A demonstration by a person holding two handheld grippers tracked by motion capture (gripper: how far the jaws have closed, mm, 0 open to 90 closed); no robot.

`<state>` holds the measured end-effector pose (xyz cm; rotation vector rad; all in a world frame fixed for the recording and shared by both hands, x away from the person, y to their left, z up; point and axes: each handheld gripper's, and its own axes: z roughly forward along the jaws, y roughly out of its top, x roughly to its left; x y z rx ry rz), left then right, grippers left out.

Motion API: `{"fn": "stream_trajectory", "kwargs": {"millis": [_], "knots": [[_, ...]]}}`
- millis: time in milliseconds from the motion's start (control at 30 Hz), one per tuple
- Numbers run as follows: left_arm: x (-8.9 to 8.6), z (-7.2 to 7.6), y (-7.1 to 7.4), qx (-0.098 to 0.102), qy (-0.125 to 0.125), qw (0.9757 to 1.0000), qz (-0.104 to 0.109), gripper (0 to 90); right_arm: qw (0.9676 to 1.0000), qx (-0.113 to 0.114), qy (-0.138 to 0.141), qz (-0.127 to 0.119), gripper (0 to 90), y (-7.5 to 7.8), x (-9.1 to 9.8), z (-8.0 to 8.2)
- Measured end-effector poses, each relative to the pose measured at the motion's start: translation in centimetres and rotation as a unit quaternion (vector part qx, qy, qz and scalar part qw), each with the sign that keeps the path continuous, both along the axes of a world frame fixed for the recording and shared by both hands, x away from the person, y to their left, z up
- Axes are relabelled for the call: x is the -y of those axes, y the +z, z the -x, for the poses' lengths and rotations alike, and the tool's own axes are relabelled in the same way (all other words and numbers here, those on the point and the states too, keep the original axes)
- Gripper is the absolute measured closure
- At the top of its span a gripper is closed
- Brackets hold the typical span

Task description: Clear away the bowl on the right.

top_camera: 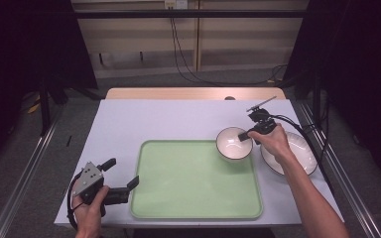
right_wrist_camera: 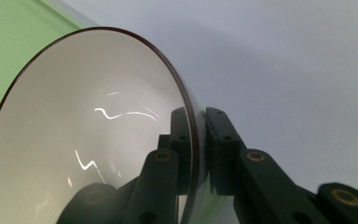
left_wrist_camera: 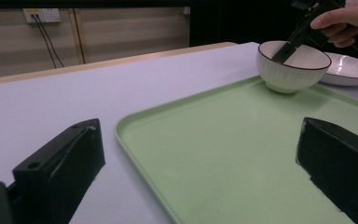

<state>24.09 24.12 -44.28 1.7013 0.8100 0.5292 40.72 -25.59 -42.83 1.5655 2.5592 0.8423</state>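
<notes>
At the far right corner of the green tray [top_camera: 196, 181], the right hand-held gripper [top_camera: 244, 135] is clenched on the rim of a small white bowl [top_camera: 232, 144]. The right gripper view shows the grip closely: one black jaw lies inside the bowl [right_wrist_camera: 74, 140] against its glossy inner wall, the other presses the outside, and the dark-edged rim is pinched between them. In the left gripper view the bowl [left_wrist_camera: 292, 65] stands upright, its ribbed outer wall showing, its foot at the tray's [left_wrist_camera: 242, 154] raised edge; whether it rests fully on the tray or partly on the counter [left_wrist_camera: 121, 88] cannot be told. The right hand [top_camera: 274, 141] reaches in from the right side, the gripper slanting down into the bowl.

Just beside the bowl, to its right, a wide white plate [top_camera: 300, 148] lies flat on the counter [top_camera: 144, 119]; bowl and plate are very close, and contact cannot be made out.

Near the front left of the counter, the left hand-held gripper [top_camera: 121, 173] is released, its two jaws spread wide with nothing between them. It sits low over the counter, one jaw over the tray's left edge, and points toward the bowl. The left hand [top_camera: 90, 208] holds it from below the counter's front edge.
</notes>
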Motion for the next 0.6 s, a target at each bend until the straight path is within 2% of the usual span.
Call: {"fn": "stream_trajectory", "kwargs": {"millis": [400,500,567,600], "knots": [[-0.08,0.08,0.04,0.001,0.003,1.0000,0.000,1.0,1.0000,0.002,-0.006,0.003,83.1,-0.63,0.00,-0.24],[-0.11,0.10,0.05,0.001,0.003,1.0000,0.000,1.1,0.9999,0.008,-0.001,0.014,83.3,-0.74,-0.04,-0.24],[-0.11,0.10,0.04,0.001,0.004,1.0000,0.000,1.1,0.9998,0.002,-0.008,0.016,83.5,-0.82,-0.10,-0.17],[-0.11,0.12,0.04,0.002,0.004,1.0000,0.000,1.1,0.9997,0.006,-0.002,0.024,83.5,-0.93,0.03,-0.22]]}}
